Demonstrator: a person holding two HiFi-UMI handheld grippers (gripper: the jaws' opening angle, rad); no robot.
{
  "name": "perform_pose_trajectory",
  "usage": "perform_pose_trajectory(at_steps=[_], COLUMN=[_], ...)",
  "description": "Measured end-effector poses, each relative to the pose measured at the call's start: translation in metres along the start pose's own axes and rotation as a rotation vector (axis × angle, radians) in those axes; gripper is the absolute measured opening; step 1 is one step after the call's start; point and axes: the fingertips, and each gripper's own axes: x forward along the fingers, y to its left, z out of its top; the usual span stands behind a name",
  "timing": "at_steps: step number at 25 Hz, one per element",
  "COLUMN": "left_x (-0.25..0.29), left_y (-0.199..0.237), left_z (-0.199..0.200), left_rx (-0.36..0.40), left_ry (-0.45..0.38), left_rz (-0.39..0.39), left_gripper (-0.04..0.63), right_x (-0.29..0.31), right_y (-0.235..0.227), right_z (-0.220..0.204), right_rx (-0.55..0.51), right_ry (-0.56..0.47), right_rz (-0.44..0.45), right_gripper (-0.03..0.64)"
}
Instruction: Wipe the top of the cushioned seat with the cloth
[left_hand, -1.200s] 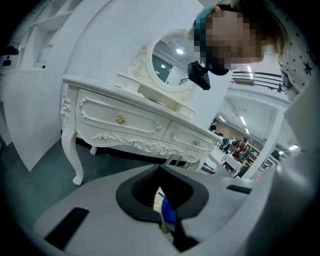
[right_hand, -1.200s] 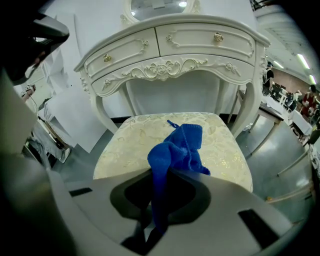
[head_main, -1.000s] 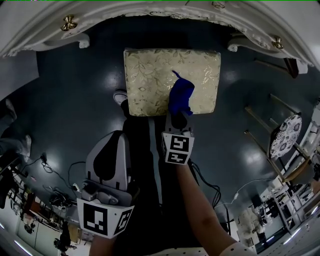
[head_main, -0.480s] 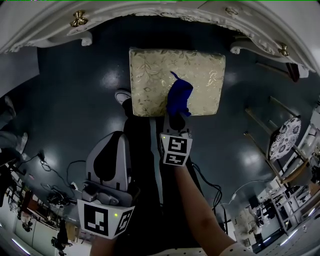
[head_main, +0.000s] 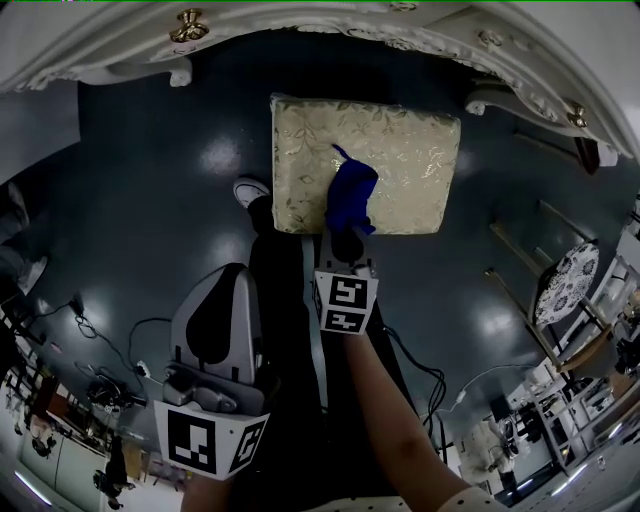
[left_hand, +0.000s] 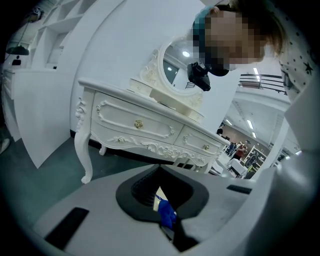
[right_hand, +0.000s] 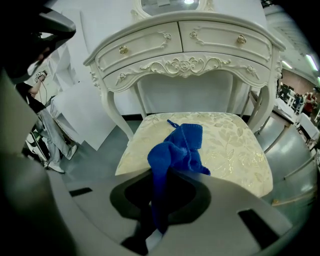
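Sliding left since a moment ago, the blue cloth (head_main: 350, 195) is now sitting nearer the middle of the cushioned seat (head_main: 410, 150), and our right gripper (head_main: 345, 238) has gone that way with it. We are squeezing the right gripper tight on the near end of the cloth, so the jaws are pinching a thin strip of it. The rest of the cloth is bunching up in a lump just past the jaw tips and is lying on the seat top, close to the near edge. The seat is cream with a leaf pattern and is standing on the dark floor (head_main: 150, 200), right in front of the white dressing table (right_hand: 185, 65). We are holding the left gripper (head_main: 238, 272) low and well back from the seat, beside our leg. Its jaws are pressing together with only a thin slit between them, and they are holding nothing. The two drawers (right_hand: 135, 47) in the dressing table are staying shut, so we cannot see inside them.
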Motion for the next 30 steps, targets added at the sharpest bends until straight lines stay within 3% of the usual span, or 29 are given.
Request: perform_pose_trajectory(at_steps=[30], left_x=[-0.015], left_y=[0.037], left_z=[0.014], left_rx=[-0.036], left_ry=[-0.033], left_rz=[0.034], left_gripper=[0.009], right_x=[0.013], right_y=[0.067], right_z=[0.006], right_rx=[-0.048], right_ry=[0.001], right_rz=[0.108], right_gripper=[0.061])
